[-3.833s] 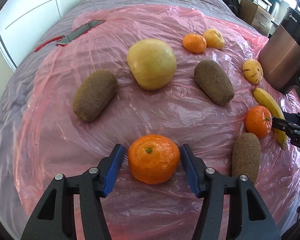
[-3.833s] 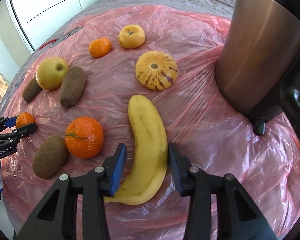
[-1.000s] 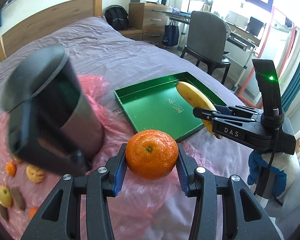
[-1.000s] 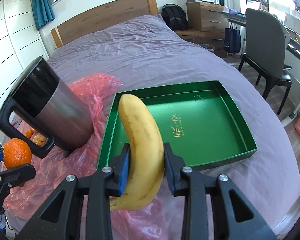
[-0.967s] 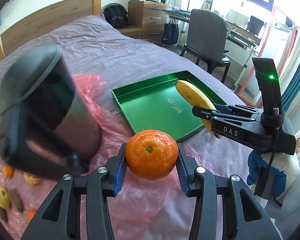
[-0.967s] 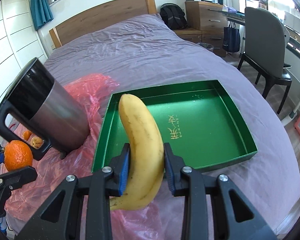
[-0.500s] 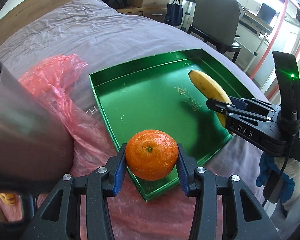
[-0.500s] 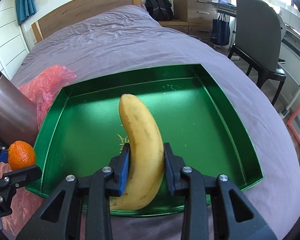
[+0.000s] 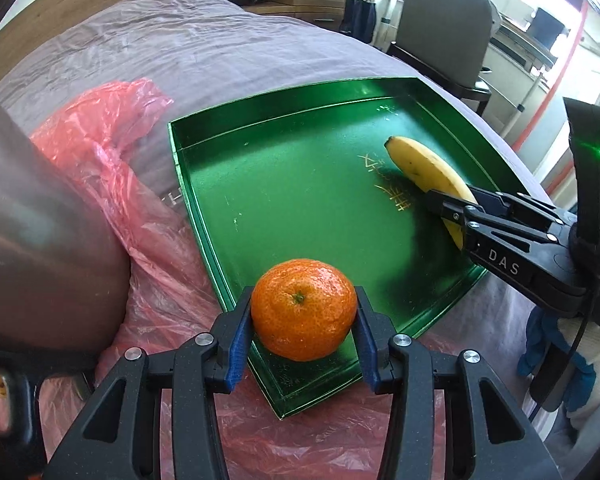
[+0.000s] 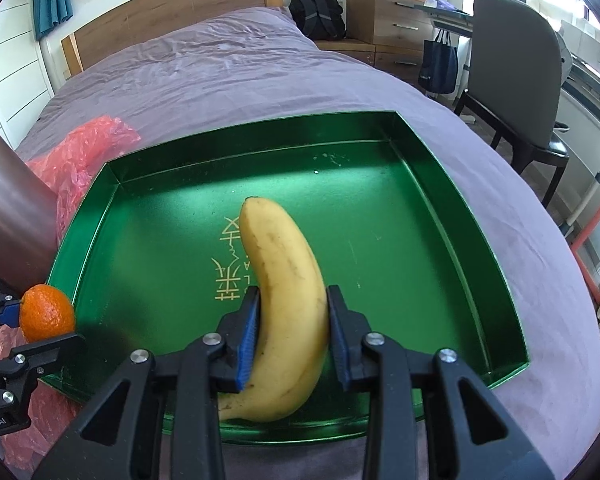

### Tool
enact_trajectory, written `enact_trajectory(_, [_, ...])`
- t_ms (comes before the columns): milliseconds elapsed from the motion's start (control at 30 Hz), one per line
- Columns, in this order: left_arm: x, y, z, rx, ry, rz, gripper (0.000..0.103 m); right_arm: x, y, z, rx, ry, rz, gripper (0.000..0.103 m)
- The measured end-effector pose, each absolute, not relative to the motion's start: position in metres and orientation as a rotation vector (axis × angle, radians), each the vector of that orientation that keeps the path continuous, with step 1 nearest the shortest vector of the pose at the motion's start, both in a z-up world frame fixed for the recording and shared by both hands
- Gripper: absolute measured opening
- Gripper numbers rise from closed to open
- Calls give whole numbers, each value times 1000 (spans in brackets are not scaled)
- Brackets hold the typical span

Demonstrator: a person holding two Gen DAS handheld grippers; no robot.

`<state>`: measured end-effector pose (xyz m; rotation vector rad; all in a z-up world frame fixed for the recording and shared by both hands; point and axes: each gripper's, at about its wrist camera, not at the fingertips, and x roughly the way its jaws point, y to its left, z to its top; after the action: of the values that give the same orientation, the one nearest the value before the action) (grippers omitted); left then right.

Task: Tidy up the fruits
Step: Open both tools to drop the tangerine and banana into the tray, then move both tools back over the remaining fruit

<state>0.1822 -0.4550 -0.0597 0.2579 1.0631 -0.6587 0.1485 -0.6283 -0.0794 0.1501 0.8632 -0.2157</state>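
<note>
My left gripper (image 9: 303,330) is shut on an orange tangerine (image 9: 303,309), held over the near corner of a green metal tray (image 9: 300,184) on the bed. From the right wrist view the same tangerine (image 10: 47,313) shows at the tray's left rim. My right gripper (image 10: 293,330) is shut on a yellow banana (image 10: 288,300), which hangs low over the middle of the green tray (image 10: 412,248); whether the banana touches the floor of the tray I cannot tell. In the left wrist view the banana (image 9: 424,170) and the right gripper (image 9: 452,210) reach in from the right.
A steel mug (image 9: 40,248) stands close on the left, on crumpled pink plastic sheet (image 9: 140,216) over the purple bedcover (image 10: 220,76). A grey office chair (image 10: 512,80), a wooden dresser and a backpack stand beyond the bed on the right.
Both grippers have come down and forward over the tray with their fruit. The tray fills more of each view and the mug has slid off to the left.
</note>
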Motion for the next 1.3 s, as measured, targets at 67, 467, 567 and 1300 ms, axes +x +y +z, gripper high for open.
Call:
enact_trajectory(67, [182,-454,-62,245,1069,-634,40,149,-626,-80,143,859,-206,0])
enact_trajectory(467, [176,-433,-63,194,1093,-494,40,157,-610,-84,89,827,-157,43])
enact_trajectory(567, [175,-426,-64,195,1101,-465,40,159,-605,-84,81,833,-143,52])
enact_trajectory(1300, [122,-395,-6,246,984,-573,61,108,-578,-25,75,790,-176,86])
